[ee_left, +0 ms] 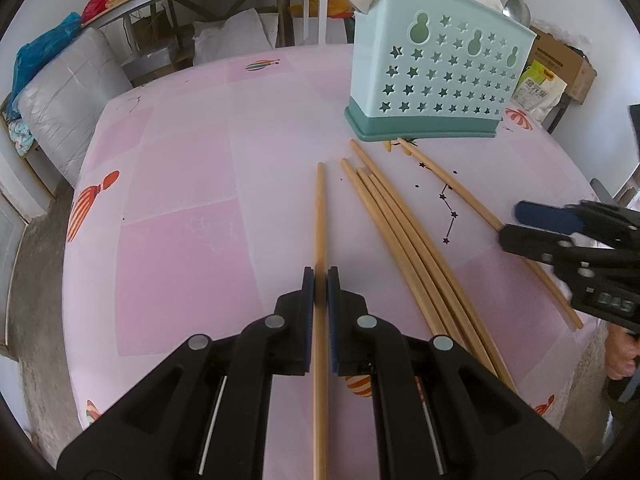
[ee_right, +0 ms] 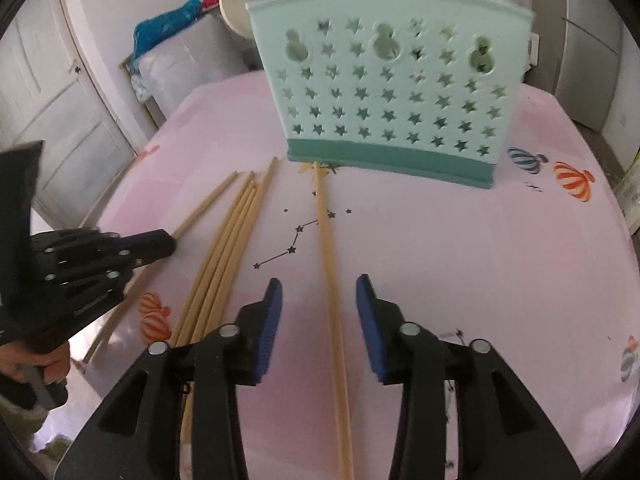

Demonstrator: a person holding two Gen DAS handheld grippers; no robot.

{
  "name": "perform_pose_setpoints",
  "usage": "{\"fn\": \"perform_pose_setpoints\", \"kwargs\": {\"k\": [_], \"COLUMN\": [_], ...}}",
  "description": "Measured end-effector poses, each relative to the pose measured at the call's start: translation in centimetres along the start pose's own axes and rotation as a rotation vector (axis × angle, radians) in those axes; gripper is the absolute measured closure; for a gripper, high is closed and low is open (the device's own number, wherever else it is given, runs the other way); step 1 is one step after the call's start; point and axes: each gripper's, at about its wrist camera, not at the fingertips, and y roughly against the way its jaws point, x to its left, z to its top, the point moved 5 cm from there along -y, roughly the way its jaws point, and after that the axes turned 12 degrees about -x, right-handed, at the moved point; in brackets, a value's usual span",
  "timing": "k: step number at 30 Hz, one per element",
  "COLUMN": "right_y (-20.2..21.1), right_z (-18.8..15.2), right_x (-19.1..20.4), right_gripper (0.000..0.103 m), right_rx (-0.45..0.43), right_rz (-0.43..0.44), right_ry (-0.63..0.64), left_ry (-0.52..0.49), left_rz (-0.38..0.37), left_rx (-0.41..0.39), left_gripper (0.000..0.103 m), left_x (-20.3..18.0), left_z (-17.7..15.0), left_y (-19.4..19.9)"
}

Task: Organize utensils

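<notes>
Wooden chopstick (ee_left: pixel 320 216) is pinched by the closed left gripper (ee_left: pixel 320 280), in front of the mint holder (ee_left: pixel 436 76). Another chopstick (ee_right: pixel 326 240) lies untouched between the parted pads of the right gripper (ee_right: pixel 319 292). Pink balloon-print tablecloth (ee_left: pixel 180 200) lies under the holder; a bag with unreadable writing (ee_left: pixel 536 92) is behind it.

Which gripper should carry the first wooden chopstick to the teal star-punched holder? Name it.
Left. The left gripper is shut on a wooden chopstick. The right gripper stands open around another chopstick, not gripping it. The teal holder stands ahead.
</notes>
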Motion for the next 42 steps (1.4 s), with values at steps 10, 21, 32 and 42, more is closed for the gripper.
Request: {"fn": "perform_pose_setpoints", "kwargs": {"k": [10, 21, 32, 42], "right_y": [1.0, 4.4, 3.3, 2.2], "right_z": [-1.5, -4.1, -3.0, -1.8], "right_x": [-1.5, -3.1, -2.6, -2.3], "right_gripper": [0.096, 0.096, 0.083, 0.083], "right_rx": [-0.006, 0.041, 0.053, 0.058], "right_rz": [-0.030, 0.005, -0.001, 0.003], "right_ry": [-0.065, -0.176, -0.113, -0.071], "left_ry": [0.036, 0.083, 0.043, -0.026], "left_rz": [-0.027, -0.076, -0.061, -0.032], "left_rx": [0.030, 0.081, 0.097, 0.110], "left_gripper": [0.098, 0.097, 0.093, 0.093], "left_x": [0.1, 0.1, -0.3, -0.4], "left_z": [-0.3, -0.4, 0.9, 2.2], "left_y": [0.4, 0.4, -0.9, -2.2]}}
